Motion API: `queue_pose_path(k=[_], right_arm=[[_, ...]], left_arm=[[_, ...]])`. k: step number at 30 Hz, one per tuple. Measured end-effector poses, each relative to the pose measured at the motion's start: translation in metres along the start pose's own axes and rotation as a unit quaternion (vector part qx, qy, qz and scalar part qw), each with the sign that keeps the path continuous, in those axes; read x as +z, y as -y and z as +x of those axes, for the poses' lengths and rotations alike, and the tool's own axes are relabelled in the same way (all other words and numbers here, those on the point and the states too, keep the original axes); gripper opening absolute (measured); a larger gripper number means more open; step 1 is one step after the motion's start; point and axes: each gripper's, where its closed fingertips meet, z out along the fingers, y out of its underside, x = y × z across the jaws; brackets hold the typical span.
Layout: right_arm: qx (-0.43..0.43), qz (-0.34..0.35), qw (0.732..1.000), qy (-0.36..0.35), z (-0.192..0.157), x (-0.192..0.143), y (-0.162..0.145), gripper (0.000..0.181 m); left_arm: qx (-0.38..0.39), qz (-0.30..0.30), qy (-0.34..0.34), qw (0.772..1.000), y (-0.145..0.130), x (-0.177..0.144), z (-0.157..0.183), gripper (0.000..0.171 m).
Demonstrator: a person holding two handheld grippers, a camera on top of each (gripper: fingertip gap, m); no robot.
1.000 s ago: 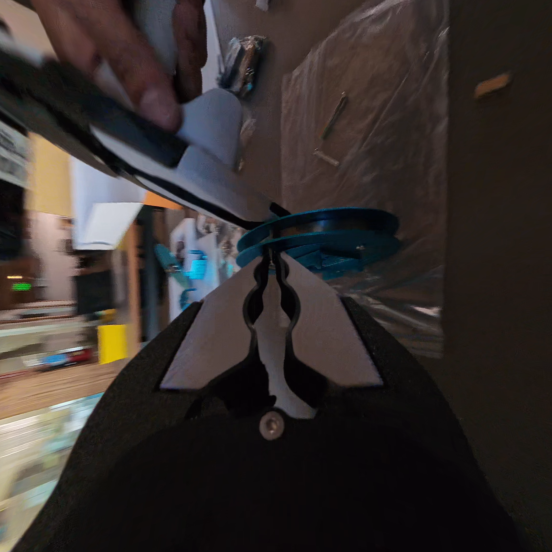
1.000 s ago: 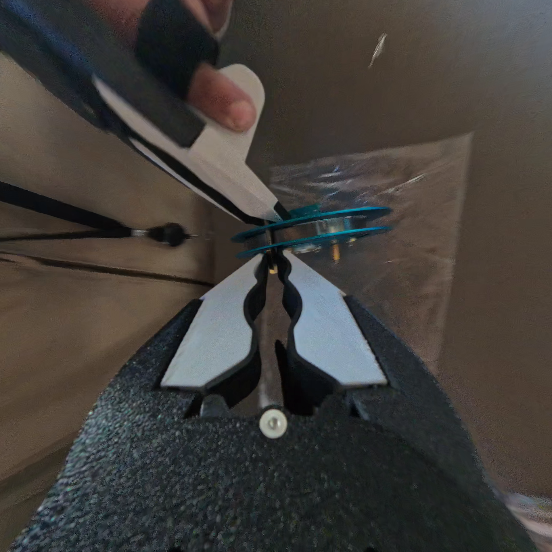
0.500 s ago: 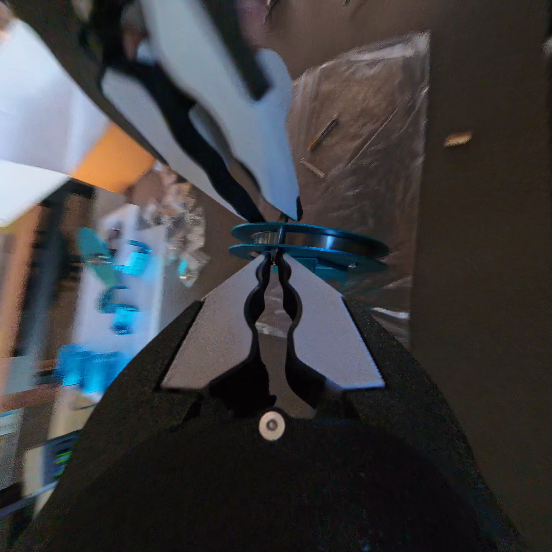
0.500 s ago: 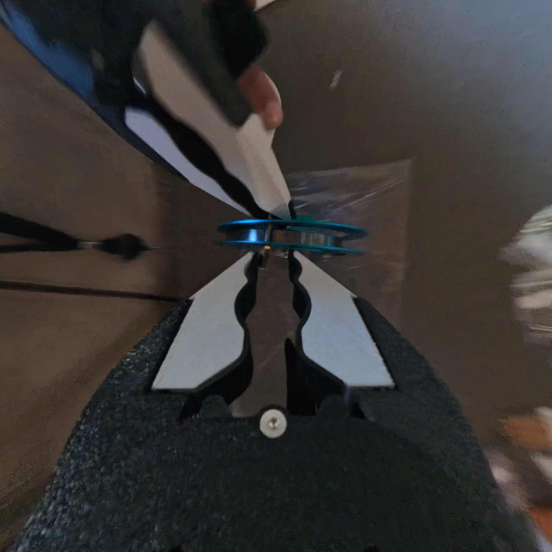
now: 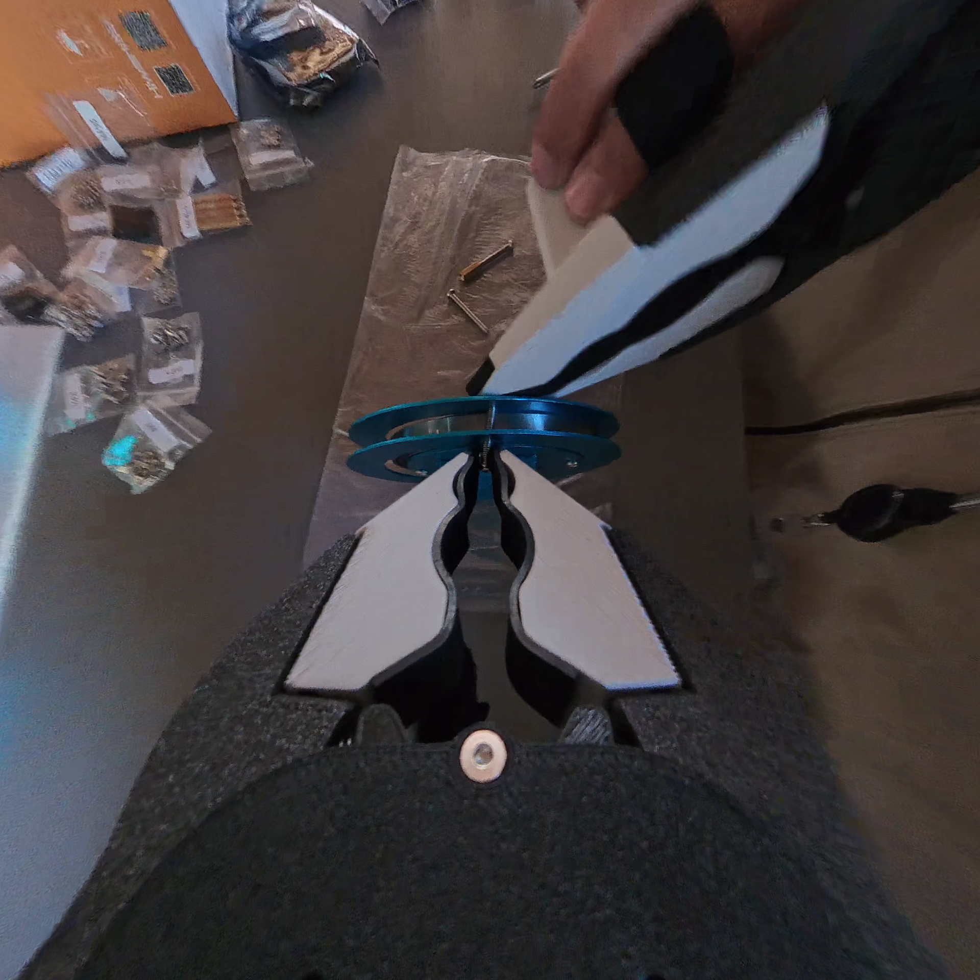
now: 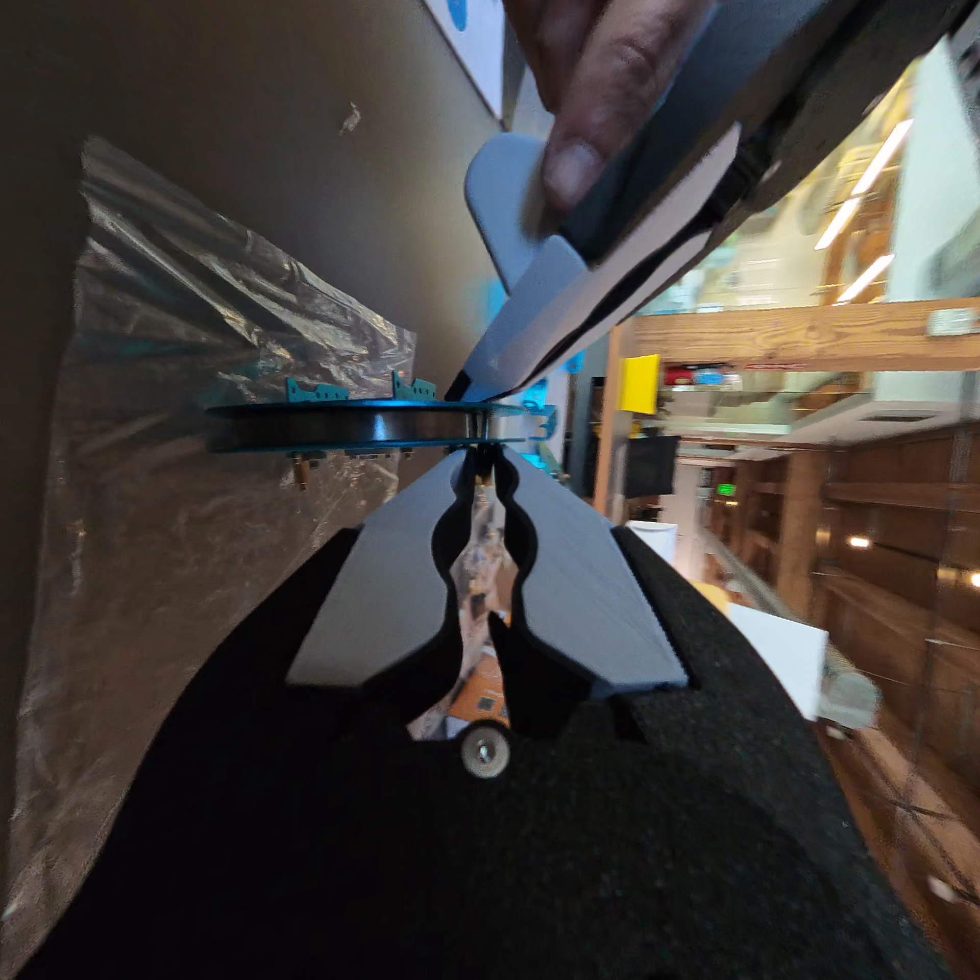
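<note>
A blue assembly of two round plates with a metal ring between them (image 5: 440,424) is held in the air between both grippers. My left gripper (image 5: 483,462) is shut on a thin screw (image 5: 483,455) that sticks out of one plate near the rim. My right gripper (image 6: 481,462) is shut on a small brass standoff (image 6: 481,476) at the other plate's rim. Each gripper also shows in the other's view, coming in from the upper right onto the far plate: the right gripper (image 5: 480,386) and the left gripper (image 6: 457,391). More brass standoffs (image 6: 299,472) stick out of the assembly (image 6: 339,427).
A clear plastic sheet (image 5: 424,238) lies on the brown table under the assembly, with a loose brass standoff (image 5: 485,262) and a screw (image 5: 466,310) on it. Several small parts bags (image 5: 132,318) and an orange card (image 5: 106,69) lie at left. A black cord end (image 5: 875,512) is at right. Both grippers' tips are close together, under 4 cm apart.
Both grippers have swung round together with the blue assembly still held. In both views the other gripper has moved from upper left to upper right. The background has shifted strongly.
</note>
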Motion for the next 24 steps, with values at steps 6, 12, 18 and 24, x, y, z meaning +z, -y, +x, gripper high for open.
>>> queue_pose_path(k=[6,12,18,24], right_arm=[[0.288,0.039,0.898,0.329,-0.006,-0.002,-0.003,0.004],[0.507,0.006,0.615,0.604,-0.009,-0.006,-0.003,0.003],[0.609,-0.043,0.328,0.721,-0.008,-0.012,-0.003,0.002],[0.492,0.032,0.594,0.636,-0.012,-0.012,-0.004,0.010]], left_arm=[[0.193,-0.024,0.197,0.961,0.002,0.003,-0.005,0.001],[0.333,-0.053,0.347,0.875,0.006,0.002,-0.008,0.001],[0.402,-0.068,0.418,0.812,0.010,0.001,-0.009,0.001],[0.298,-0.028,0.325,0.897,0.009,0.003,-0.013,0.002]])
